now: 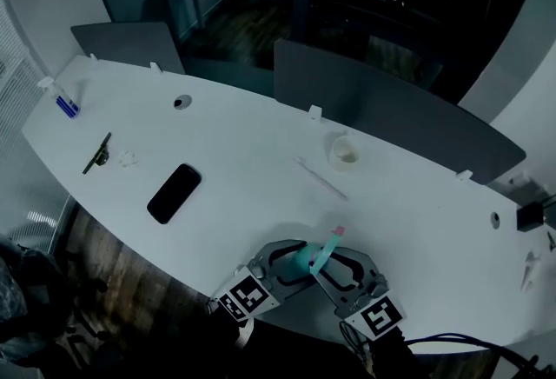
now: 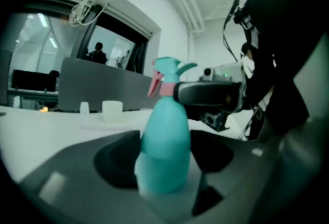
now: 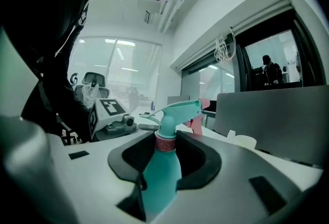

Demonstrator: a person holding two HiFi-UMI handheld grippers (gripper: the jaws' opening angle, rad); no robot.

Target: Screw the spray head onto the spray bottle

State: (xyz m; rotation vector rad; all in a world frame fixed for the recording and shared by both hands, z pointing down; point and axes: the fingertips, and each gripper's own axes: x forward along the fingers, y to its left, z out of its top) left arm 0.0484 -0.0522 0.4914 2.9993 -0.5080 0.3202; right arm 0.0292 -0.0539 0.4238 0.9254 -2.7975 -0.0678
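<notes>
At the near edge of the table point(image 1: 261, 151), the bottle point(image 2: 165, 135) is pinched between the jaws of the left gripper point(image 2: 165, 164), and the spray head point(image 3: 177, 111) is clamped at its collar by the right gripper point(image 3: 165, 159).

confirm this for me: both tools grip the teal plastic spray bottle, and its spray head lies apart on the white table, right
Not quite. The teal spray head with the pink trigger sits on top of the teal plastic spray bottle, not on the white table; the right gripper view shows it. The left tool and right tool do grip the bottle.
</notes>
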